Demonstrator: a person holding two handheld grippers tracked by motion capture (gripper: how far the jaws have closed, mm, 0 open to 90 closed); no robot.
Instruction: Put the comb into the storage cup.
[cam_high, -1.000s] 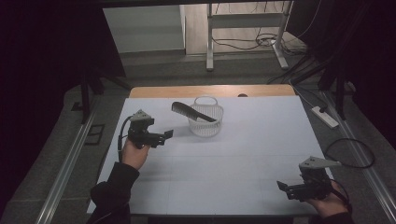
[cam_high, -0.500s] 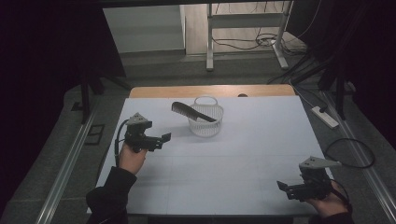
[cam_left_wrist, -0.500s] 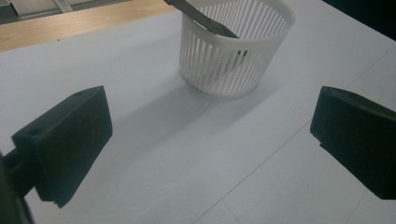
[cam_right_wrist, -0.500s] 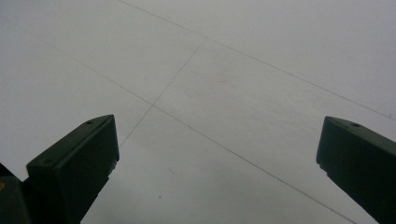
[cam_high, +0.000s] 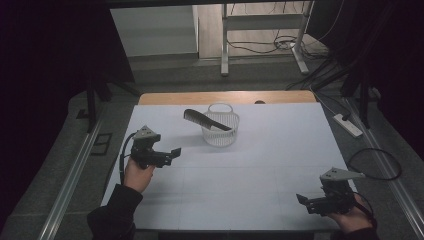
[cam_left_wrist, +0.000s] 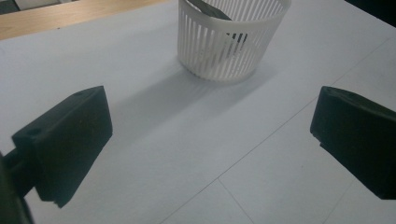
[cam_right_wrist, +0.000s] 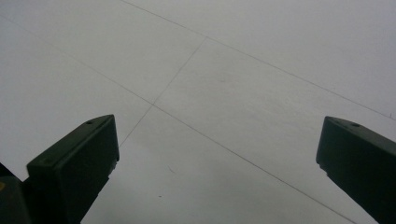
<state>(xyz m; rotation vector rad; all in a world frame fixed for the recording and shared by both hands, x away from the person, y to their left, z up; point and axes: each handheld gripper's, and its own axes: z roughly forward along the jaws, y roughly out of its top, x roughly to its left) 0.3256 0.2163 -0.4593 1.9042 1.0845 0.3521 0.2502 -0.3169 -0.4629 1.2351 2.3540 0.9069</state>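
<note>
The comb lies slanted in the white basket at the far middle of the desk, its toothed end sticking out over the rim to the left. The left gripper hovers near the basket with jaws wide open and empty; the right gripper sits well apart at the near corner, jaws also open and empty. The basket looks light, so a careless reach could tip it or knock the overhanging comb out onto the desk.

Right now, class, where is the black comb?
In the high view, the black comb rests in the white basket at the table's far middle, its toothed end jutting out left.
</note>
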